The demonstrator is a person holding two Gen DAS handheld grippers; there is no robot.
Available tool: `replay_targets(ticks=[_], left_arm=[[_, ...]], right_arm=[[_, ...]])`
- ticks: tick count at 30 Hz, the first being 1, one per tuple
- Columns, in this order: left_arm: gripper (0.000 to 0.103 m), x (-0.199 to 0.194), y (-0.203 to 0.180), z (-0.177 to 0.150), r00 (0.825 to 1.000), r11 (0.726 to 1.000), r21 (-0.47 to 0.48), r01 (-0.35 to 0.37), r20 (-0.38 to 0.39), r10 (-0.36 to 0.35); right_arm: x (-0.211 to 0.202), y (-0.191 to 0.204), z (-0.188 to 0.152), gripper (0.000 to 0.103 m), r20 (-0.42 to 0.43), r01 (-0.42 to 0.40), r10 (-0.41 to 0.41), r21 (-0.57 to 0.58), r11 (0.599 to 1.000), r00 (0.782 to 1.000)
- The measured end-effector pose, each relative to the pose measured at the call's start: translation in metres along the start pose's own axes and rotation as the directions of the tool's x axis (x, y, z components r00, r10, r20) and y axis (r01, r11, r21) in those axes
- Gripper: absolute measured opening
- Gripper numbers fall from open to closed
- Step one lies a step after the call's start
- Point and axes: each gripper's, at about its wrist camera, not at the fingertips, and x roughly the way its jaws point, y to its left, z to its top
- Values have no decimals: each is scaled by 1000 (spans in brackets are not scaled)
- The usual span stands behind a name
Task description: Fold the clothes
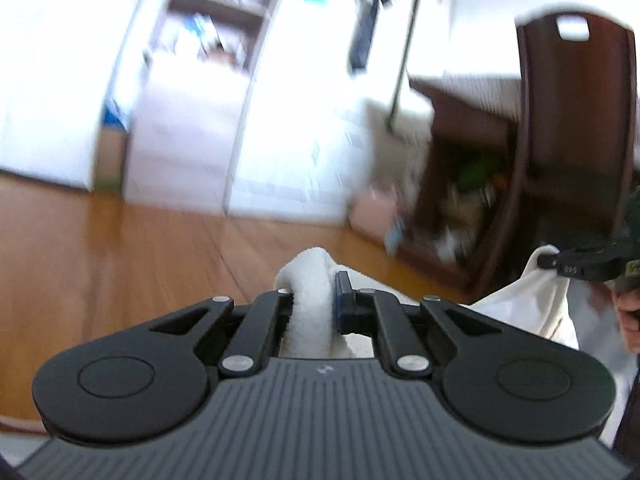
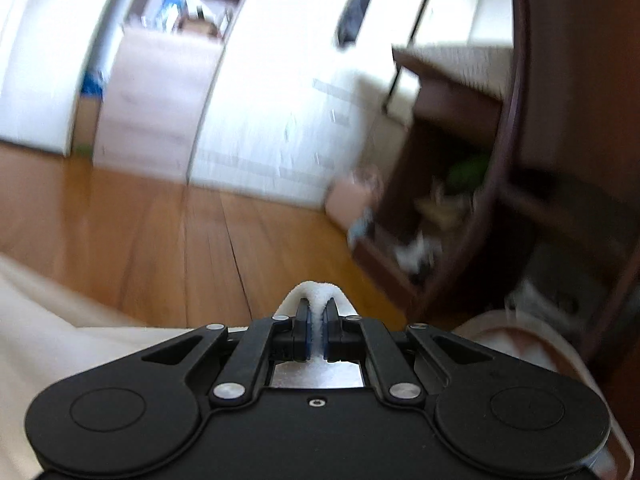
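A cream-white garment is held up off the floor by both grippers. My left gripper (image 1: 314, 292) is shut on a thick rolled fold of the white garment (image 1: 310, 280), which bulges up between its fingers. At the right edge of the left wrist view, the right gripper (image 1: 550, 261) pinches another corner of the same cloth (image 1: 528, 304), held by a hand (image 1: 628, 320). In the right wrist view, my right gripper (image 2: 318, 312) is shut on a thin ridge of the white garment (image 2: 318, 292); more cloth (image 2: 48, 328) spreads at lower left. Both views are blurred.
A wooden floor (image 1: 120, 248) stretches ahead to white cabinets and shelves (image 1: 240, 80). A dark brown chair back (image 1: 572, 120) and a dark wooden cabinet (image 2: 440, 168) with clutter stand on the right. A pink box (image 2: 348, 200) sits by the cabinet.
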Motion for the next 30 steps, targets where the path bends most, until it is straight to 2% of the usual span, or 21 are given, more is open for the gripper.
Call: replay_targets(ticks=[2, 3, 4, 6, 7, 8, 9, 10, 11, 13, 15, 18, 19, 20, 21, 22, 23, 25, 26, 28, 30], left_arm=[[8, -29, 5, 29, 994, 999, -14, -39, 102, 40], [8, -48, 6, 42, 983, 997, 3, -75, 168, 74], [8, -68, 0, 52, 961, 990, 49, -135, 251, 119], [8, -105, -19, 60, 883, 944, 168, -283, 431, 188], [8, -117, -21, 61, 860, 923, 194, -331, 464, 211], [9, -126, -21, 63, 852, 908, 206, -364, 468, 235], [9, -126, -8, 57, 859, 905, 175, -388, 423, 287], [9, -121, 12, 47, 873, 905, 116, -409, 339, 351], [9, -116, 32, 36, 878, 899, 59, -434, 248, 408], [9, -105, 72, 15, 867, 868, -47, -494, 54, 496], [9, -94, 115, -14, 823, 814, -127, -566, -139, 550], [9, -88, 179, -79, 716, 713, -172, -680, -366, 595], [9, -93, 196, -89, 702, 686, -219, -694, -418, 577], [9, -99, 212, -94, 702, 659, -283, -697, -458, 546], [9, -105, 224, -95, 716, 642, -339, -688, -462, 523], [9, -108, 228, -91, 727, 644, -351, -679, -441, 526], [10, -106, 228, -86, 720, 657, -314, -685, -428, 546], [10, -97, 225, -85, 699, 672, -246, -699, -435, 568], [10, -94, 225, -89, 697, 675, -242, -697, -447, 560], [10, -93, 225, -93, 717, 680, -283, -676, -468, 517], [10, -94, 224, -91, 723, 692, -278, -666, -467, 509]], right_arm=[[-3, 11, 36, 5, 73, -26, 26, -5, 1000, 997], [-6, 19, 55, 5, 117, -51, 51, -5, 999, 992], [-11, 30, 73, 5, 166, -86, 86, -6, 996, 982], [-26, 55, 102, 6, 273, -183, 178, -6, 983, 945], [-31, 68, 114, 10, 314, -252, 243, -13, 968, 918], [-32, 82, 122, 11, 327, -321, 311, -25, 947, 892], [-30, 94, 125, 25, 315, -357, 348, -31, 934, 883], [-28, 110, 124, 56, 280, -377, 372, -37, 926, 885], [-27, 124, 118, 66, 234, -383, 382, -43, 923, 894], [-25, 146, 89, 71, 156, -406, 410, -54, 912, 899], [-21, 153, 41, 71, 23, -471, 473, -58, 880, 881], [-12, 150, -37, 71, -192, -547, 533, -26, 836, 824], [-9, 144, -62, 71, -251, -559, 540, -5, 829, 803], [-7, 133, -89, 71, -300, -557, 540, 34, 830, 787], [-4, 123, -113, 71, -344, -551, 541, 79, 831, 767], [-2, 111, -132, 71, -378, -538, 547, 139, 832, 747], [0, 100, -148, 71, -403, -520, 550, 192, 832, 731], [-3, 81, -166, 71, -416, -479, 539, 248, 842, 732], [-5, 71, -174, 71, -423, -458, 534, 275, 845, 732], [-8, 51, -192, 71, -437, -413, 524, 329, 849, 731], [-11, 32, -209, 71, -451, -365, 515, 380, 850, 729]])
